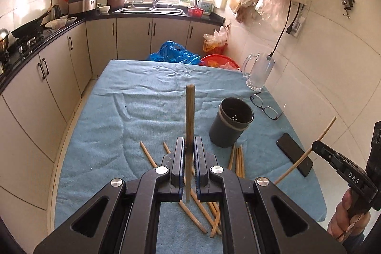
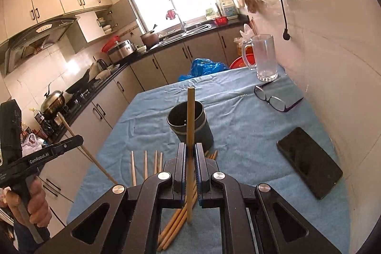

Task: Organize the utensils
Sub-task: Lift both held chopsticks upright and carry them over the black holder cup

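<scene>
My left gripper is shut on a wooden chopstick that stands upright between its pads, above the table. My right gripper is shut on another upright chopstick. A dark grey round holder stands on the blue cloth, right of the left gripper and just behind the right gripper; it looks empty. Several loose chopsticks lie on the cloth below both grippers, and show in the right wrist view too. The right gripper with its chopstick shows at the left view's right edge.
A blue cloth covers the table. A black phone, glasses and a glass mug lie along the right side by the tiled wall. Kitchen counters and cabinets run along the left and back.
</scene>
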